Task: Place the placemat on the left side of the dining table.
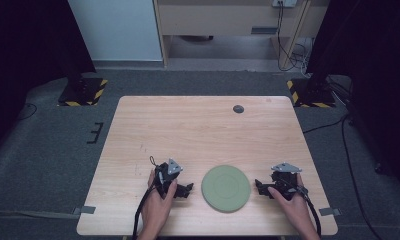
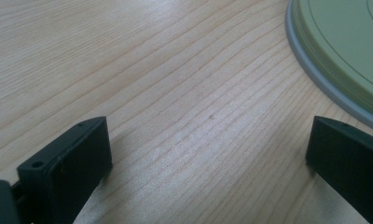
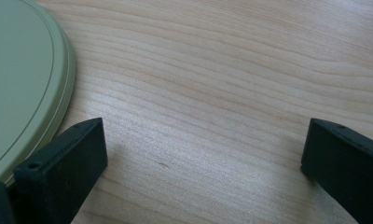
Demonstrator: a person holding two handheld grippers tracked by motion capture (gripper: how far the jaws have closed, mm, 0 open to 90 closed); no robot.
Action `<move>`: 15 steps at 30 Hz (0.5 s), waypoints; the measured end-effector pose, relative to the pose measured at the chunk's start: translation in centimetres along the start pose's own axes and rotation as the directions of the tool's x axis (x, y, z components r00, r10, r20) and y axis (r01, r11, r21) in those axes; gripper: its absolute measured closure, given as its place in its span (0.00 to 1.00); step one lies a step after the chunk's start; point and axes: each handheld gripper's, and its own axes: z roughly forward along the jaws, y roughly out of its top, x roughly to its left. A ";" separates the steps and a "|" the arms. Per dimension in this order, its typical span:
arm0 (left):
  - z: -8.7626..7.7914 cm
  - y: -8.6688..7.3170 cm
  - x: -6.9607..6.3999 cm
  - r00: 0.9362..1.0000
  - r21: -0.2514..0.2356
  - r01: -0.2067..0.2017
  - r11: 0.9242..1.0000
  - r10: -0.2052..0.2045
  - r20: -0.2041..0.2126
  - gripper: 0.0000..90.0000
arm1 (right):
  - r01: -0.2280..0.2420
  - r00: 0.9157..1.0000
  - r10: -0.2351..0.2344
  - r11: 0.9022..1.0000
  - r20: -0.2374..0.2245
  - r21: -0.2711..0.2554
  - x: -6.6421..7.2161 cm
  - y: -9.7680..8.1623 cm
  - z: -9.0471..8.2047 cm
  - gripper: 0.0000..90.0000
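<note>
Plate [image 1: 226,188], green, was laid flat between left gripper [image 1: 184,190] and right gripper [image 1: 261,187], both spread wide and empty; being so flat, it could be pushed aside rather than pinched.

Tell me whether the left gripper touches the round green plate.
Apart. In the high view, bare wooden table shows between the left gripper and the round green plate. The left gripper view shows its open fingers with only wood between them.

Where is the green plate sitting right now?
In the high view the green plate lies flat near the table's front edge, between the open left gripper and the open right gripper, touching neither.
</note>
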 end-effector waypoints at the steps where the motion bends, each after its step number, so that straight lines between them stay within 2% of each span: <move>1: 0.0 0.0 0.0 1.000 0.000 0.003 1.000 -0.003 -0.003 0.00 | 0.000 1.000 0.000 1.000 0.000 0.000 0.0 0.0 0.0 0.01; 5: 0.2 0.2 -0.4 0.998 -0.001 0.043 0.999 -0.043 -0.043 0.00 | -0.005 1.000 0.005 1.000 0.003 0.000 0.1 0.0 0.0 0.01; 7: 0.8 0.8 -0.7 0.995 -0.002 0.071 0.997 -0.071 -0.073 0.00 | 0.000 1.000 0.000 1.000 -0.001 0.001 0.1 0.0 0.0 0.01; 12: 0.9 0.9 -0.8 0.995 -0.004 0.070 0.998 -0.070 -0.070 0.00 | 0.010 1.000 -0.010 1.000 0.004 0.003 0.1 0.0 -0.2 0.02; 15: 0.6 0.8 -0.8 0.997 -0.016 0.053 0.998 -0.054 -0.046 0.02 | 0.018 1.000 -0.018 1.000 0.009 -0.004 0.2 0.0 -0.5 0.04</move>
